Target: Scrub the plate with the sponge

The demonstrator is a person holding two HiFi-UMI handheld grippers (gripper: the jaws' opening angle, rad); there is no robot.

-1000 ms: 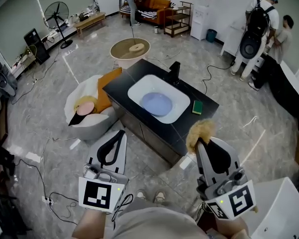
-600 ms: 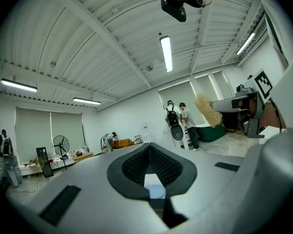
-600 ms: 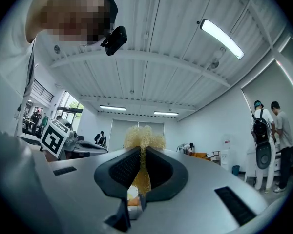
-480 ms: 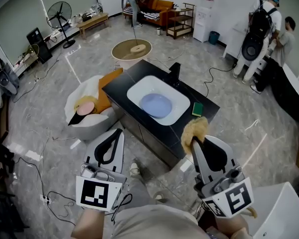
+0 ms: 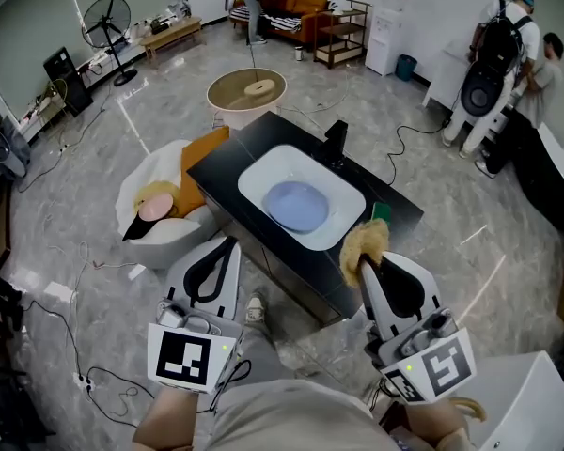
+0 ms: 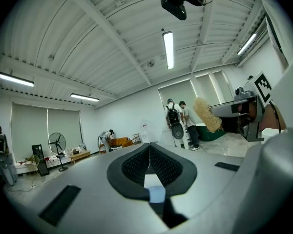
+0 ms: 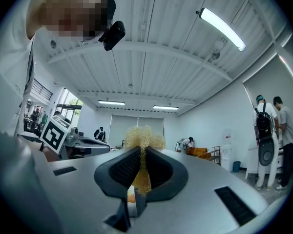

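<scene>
Right gripper [image 5: 364,267] fingers clamp the tan fibrous sponge [image 5: 363,242]. Left gripper [image 5: 227,245] fingers are closed together, empty. The blue plate [image 5: 298,205] lies flat in the sink [image 5: 256,171], forward-left of the right fingers and forward-right of the left fingers.

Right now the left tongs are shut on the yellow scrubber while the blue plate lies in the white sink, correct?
No, the wrong side is named. The right gripper view shows the yellow scrubber pinched in the right tongs; the left tongs are shut on nothing. The blue plate does lie in the white sink.
</scene>
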